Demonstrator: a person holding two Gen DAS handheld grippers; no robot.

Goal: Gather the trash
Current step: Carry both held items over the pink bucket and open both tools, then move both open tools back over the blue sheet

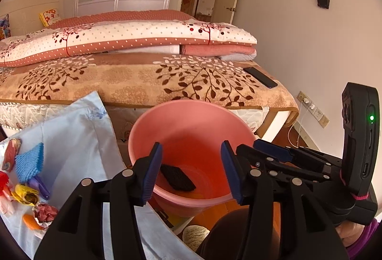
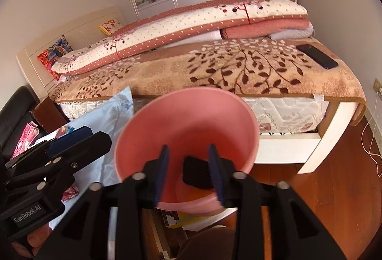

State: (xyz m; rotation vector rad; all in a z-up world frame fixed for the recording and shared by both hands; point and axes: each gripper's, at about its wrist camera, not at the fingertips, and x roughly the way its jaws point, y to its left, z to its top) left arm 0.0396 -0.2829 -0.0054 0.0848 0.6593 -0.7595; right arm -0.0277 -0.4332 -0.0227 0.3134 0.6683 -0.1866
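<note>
Both claws poised at the pink bin, one black piece already inside.
Left claw [image 1: 188, 171] gapes empty; right claw [image 2: 189, 175] stands parted, empty too. Bin [image 1: 167, 114] holds a black pad [image 1: 177, 177], while wrappers [image 1: 26, 195] wait on the counter's blue cloth [image 1: 78, 131]. Risk: a claw could clip the rim and tip the bin, and the two claws crowd each other.

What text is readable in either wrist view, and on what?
"GenRobot.AI": white lettering on the black body of the left gripper, seen at the lower left of the right wrist view.
Nothing else reads: the snack wrappers on the light blue cloth show only colours and patterns, no legible print.
</note>
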